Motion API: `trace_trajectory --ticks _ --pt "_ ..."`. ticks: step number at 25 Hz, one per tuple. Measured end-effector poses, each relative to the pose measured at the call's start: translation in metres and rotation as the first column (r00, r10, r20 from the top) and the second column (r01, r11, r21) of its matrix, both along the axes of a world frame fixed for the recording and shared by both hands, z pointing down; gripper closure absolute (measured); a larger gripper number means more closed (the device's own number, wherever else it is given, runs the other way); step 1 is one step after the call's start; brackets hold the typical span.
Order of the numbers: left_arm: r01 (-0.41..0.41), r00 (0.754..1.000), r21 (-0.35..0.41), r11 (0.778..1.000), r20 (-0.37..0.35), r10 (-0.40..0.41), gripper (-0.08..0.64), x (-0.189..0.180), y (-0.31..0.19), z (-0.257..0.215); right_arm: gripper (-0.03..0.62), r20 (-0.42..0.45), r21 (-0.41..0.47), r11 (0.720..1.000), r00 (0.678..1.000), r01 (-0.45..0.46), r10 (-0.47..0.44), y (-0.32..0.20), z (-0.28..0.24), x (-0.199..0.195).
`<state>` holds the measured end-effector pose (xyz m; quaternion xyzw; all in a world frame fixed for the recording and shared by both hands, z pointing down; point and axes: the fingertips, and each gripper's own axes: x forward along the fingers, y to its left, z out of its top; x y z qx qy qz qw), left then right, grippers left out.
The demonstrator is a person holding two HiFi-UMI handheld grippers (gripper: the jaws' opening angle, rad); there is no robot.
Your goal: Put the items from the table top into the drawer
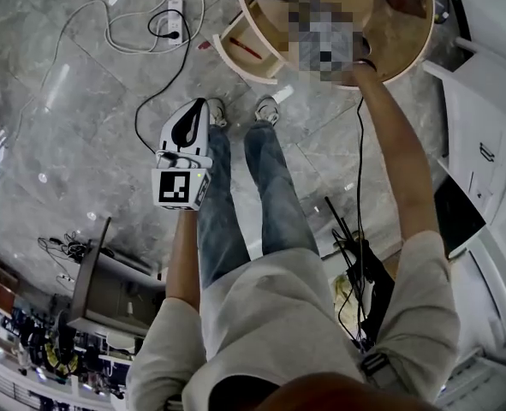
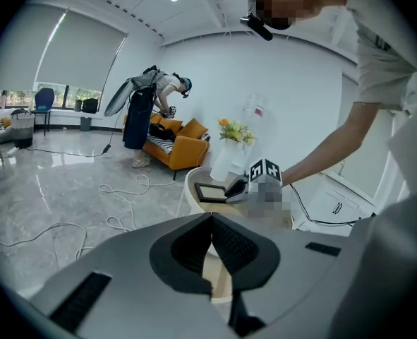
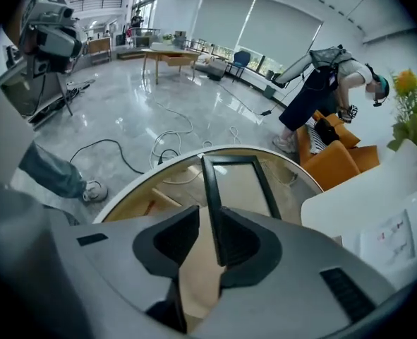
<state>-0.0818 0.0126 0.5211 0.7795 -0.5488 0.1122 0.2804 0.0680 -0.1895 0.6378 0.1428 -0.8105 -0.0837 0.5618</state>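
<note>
Head view: the round table (image 1: 402, 50) lay at 1 o'clock. Its drawer (image 1: 270, 45) stood open at 12 o'clock with a thin red item (image 1: 246, 49) inside. I held my right gripper (image 3: 207, 217) over the tabletop with its jaws spread. One side bar of the black picture frame (image 3: 243, 186) ran between them, against the 3 o'clock pad. The frame lay flat on the table. My left gripper (image 2: 212, 219) hung beside my leg (image 1: 214, 212), jaws pressed together on nothing.

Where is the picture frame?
The picture frame lies on the round table in the right gripper view, its left edge reaching between the right tongs.
</note>
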Motion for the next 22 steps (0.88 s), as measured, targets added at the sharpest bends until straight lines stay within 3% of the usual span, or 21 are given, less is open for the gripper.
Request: trace_trajectory --ticks 4,9,14,22 --pt "0.033 0.999 0.001 0.999 0.002 -0.033 0.545 -0.013 -0.001 -0.001 0.477 -0.101 -0.028 0.998 0.993 0.060 -0.063 -0.019 0.014 0.000" --pt "0.063 0.998 0.002 0.998 0.007 -0.063 0.545 -0.028 -0.001 -0.001 0.477 -0.162 -0.075 0.991 0.979 0.113 -0.124 -0.019 0.025 -0.005" --pt "0.069 0.998 -0.008 0.998 0.005 -0.069 0.545 -0.033 0.000 0.005 0.495 -0.151 -0.085 0.992 0.983 0.090 -0.102 -0.021 0.029 -0.006" --pt "0.056 0.998 0.006 0.998 0.001 -0.056 0.545 -0.032 -0.005 0.004 0.505 -0.114 -0.026 0.999 0.993 0.030 -0.033 -0.018 0.028 -0.006"
